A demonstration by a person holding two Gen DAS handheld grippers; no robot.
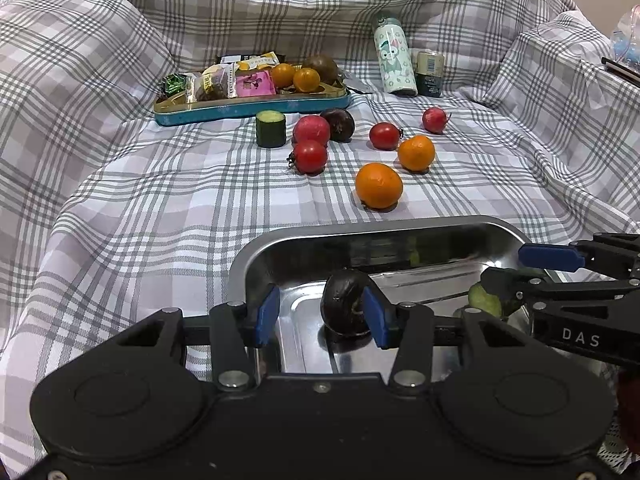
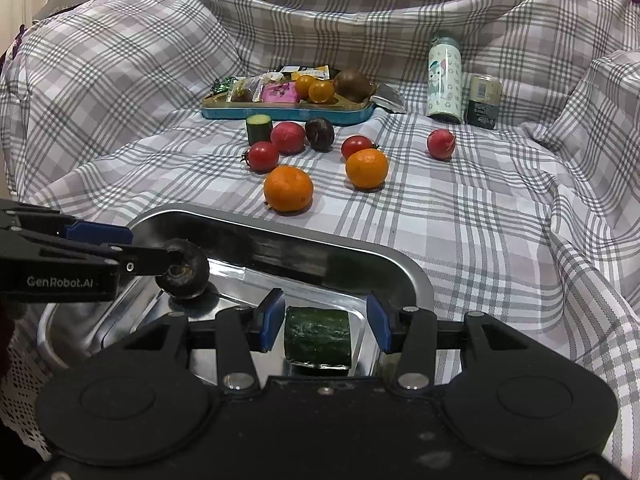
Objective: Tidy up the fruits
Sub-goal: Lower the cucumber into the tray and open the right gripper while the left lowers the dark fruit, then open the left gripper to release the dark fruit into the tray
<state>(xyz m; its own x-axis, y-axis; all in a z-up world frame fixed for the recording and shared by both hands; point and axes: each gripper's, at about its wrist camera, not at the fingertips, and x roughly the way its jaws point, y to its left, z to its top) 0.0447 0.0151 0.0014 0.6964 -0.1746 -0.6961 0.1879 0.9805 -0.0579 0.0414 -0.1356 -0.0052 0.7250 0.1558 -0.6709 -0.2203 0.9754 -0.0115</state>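
Observation:
A steel tray [image 1: 248, 256] lies near me on the checked cloth. A dark round fruit [image 1: 344, 308] rests in it between the pads of my left gripper [image 1: 322, 316]. It touches only the right pad and the left pad stands well clear, so the gripper is open. A cut cucumber piece [image 2: 318, 340] lies in the same tray [image 2: 420, 276] between the pads of my right gripper [image 2: 325, 322], with a gap at the right pad; this gripper is open too. Each wrist view shows the other gripper [image 1: 504, 268] [image 2: 150, 248] from the side. Beyond the tray lie two oranges [image 1: 378, 185] [image 1: 416, 153].
Further back on the cloth are tomatoes [image 1: 310, 156], red round fruits [image 1: 311, 130], another dark fruit [image 1: 339, 124] and a second cucumber piece [image 1: 271, 129]. A blue tin [image 1: 240, 110] holds snacks and small fruits. A printed bottle [image 1: 394, 60] and a can [image 1: 429, 74] stand at the back right.

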